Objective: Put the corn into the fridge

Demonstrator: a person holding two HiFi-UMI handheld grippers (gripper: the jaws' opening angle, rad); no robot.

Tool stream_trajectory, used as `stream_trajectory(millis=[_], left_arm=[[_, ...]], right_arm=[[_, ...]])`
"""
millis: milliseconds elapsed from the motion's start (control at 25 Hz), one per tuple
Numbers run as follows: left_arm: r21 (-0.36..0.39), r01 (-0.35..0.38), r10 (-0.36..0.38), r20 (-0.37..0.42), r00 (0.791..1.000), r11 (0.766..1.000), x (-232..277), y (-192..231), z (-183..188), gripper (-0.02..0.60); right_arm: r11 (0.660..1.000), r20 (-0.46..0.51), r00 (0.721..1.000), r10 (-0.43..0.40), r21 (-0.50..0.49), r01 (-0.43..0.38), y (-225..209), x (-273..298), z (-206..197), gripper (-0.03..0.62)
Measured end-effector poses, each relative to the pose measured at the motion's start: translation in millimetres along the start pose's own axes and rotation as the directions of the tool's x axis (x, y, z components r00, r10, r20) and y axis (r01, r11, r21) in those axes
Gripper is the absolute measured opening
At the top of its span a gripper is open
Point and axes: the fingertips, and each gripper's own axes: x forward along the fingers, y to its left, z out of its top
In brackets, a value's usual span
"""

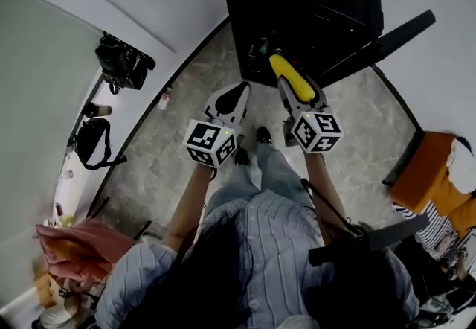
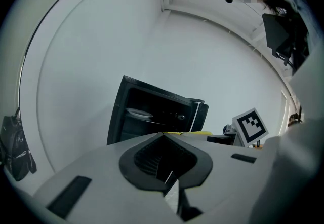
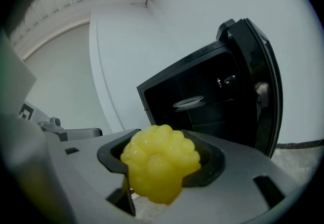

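A yellow corn cob (image 1: 291, 78) sticks out forward from my right gripper (image 1: 294, 91), which is shut on it; in the right gripper view the corn (image 3: 159, 167) fills the jaws end-on. Just ahead stands the black fridge (image 1: 301, 7) with its door (image 1: 387, 39) swung open to the right. Its dark inside (image 3: 212, 99) holds a shelf with a white plate (image 3: 188, 102). My left gripper (image 1: 232, 99) is shut and holds nothing, level with the right one, to its left. The fridge (image 2: 152, 116) also shows in the left gripper view.
A grey stone floor (image 1: 186, 149) runs to a white wall. Black bags (image 1: 123, 61) lie at the left by the wall, with a small bottle (image 1: 164, 102) nearby. A person in orange (image 1: 431, 171) sits at the right. My own legs and shoes (image 1: 253, 149) are below the grippers.
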Motion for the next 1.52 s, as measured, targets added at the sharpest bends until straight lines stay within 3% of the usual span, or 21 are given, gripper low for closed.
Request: stream_trajectory(millis=[560, 840, 1160, 1520], left_arm=[[0.018, 0.001, 0.001, -0.077, 0.997, 1.0, 44, 28, -30, 0.006], [0.005, 0.0, 0.0, -0.095, 0.996, 1.0, 60, 38, -39, 0.006], [-0.011, -0.007, 0.006, -0.111, 0.994, 1.0, 79, 51, -49, 0.006], [-0.029, -0.03, 0.027, -0.123, 0.992, 0.999, 82, 65, -55, 0.006]], right_arm=[[0.998, -0.053, 0.997, -0.063, -0.016, 0.062, -69, 95, -22, 0.258], [0.993, -0.121, 0.988, -0.098, -0.078, 0.089, -103, 144, -43, 0.258], [0.979, -0.234, 0.958, -0.167, -0.158, 0.132, -147, 203, -67, 0.258], [0.967, -0.299, 0.934, -0.197, -0.219, 0.134, -163, 223, -84, 0.258]])
